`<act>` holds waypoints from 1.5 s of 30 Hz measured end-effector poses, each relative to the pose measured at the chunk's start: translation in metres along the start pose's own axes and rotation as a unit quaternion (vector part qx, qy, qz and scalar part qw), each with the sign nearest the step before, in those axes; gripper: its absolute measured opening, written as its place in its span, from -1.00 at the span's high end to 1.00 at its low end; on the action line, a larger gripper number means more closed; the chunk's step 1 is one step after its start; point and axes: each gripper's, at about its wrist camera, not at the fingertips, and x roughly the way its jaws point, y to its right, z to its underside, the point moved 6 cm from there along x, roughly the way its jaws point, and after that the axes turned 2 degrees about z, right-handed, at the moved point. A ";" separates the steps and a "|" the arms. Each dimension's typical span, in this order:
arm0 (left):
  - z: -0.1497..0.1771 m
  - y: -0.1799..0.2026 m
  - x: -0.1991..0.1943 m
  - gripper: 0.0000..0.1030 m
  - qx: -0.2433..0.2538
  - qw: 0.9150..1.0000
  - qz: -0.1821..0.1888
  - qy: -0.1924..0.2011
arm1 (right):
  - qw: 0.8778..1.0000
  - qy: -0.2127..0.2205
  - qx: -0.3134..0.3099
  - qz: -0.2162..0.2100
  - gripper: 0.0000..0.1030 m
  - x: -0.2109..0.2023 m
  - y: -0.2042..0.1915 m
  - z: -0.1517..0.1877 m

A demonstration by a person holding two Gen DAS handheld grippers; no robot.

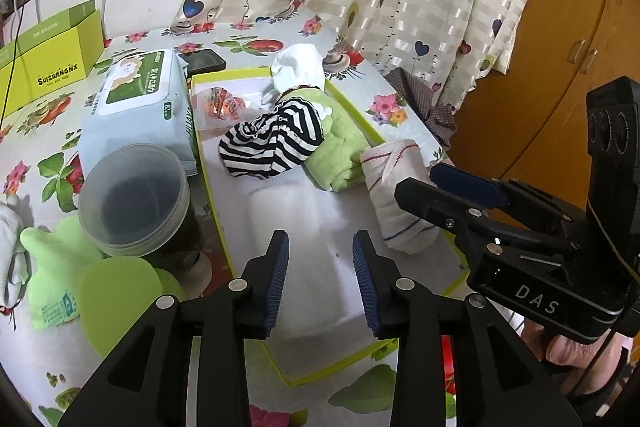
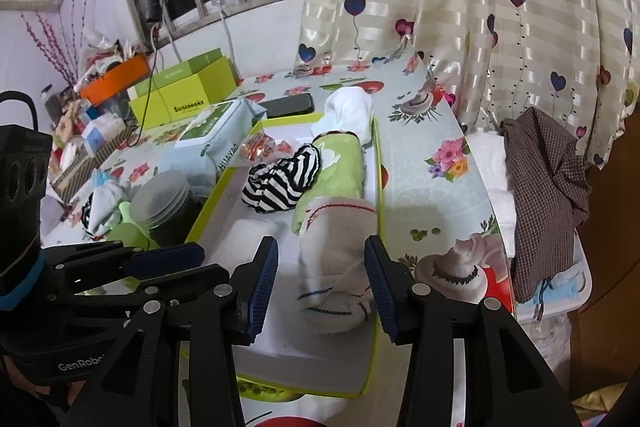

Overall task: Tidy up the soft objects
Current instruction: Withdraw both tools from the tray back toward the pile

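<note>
A shallow white tray with a lime-green rim (image 1: 208, 163) (image 2: 376, 187) lies on the floral table. In it lie a black-and-white striped cloth (image 1: 272, 143) (image 2: 282, 183), a rolled green towel (image 1: 340, 151) (image 2: 340, 163), a white rolled cloth with red and blue lines (image 1: 394, 195) (image 2: 336, 267), a white bundle (image 1: 298, 67) (image 2: 350, 113) at the far end, a white foam pad (image 1: 308, 247) (image 2: 252, 231) and an orange snack packet (image 1: 222, 105) (image 2: 260, 149). My left gripper (image 1: 321, 279) is open and empty over the foam pad. My right gripper (image 2: 320, 287) is open, its fingers either side of the lined white cloth.
Left of the tray stand a lidded dark jar (image 1: 134, 199) (image 2: 166, 205), a wet-wipes pack (image 1: 136, 99) (image 2: 212, 137), green plastic pieces (image 1: 80, 287), a green box (image 1: 48, 55) (image 2: 188, 95) and a black phone (image 1: 204, 61) (image 2: 290, 105). A checked cloth (image 2: 548, 195) lies past the table's right edge.
</note>
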 end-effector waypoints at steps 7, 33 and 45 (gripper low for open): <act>0.002 0.001 -0.002 0.33 -0.001 1.000 0.003 -0.003 | 1.000 0.006 0.002 -0.013 0.14 -0.004 -0.004 0.001; 0.005 0.000 -0.068 0.33 0.000 0.998 0.024 0.060 | 0.999 0.029 -0.015 -0.011 0.07 -0.044 -0.034 -0.008; 0.019 -0.030 -0.106 0.33 -0.015 0.996 -0.014 0.087 | 0.997 0.049 -0.052 -0.006 -0.12 -0.066 -0.079 -0.010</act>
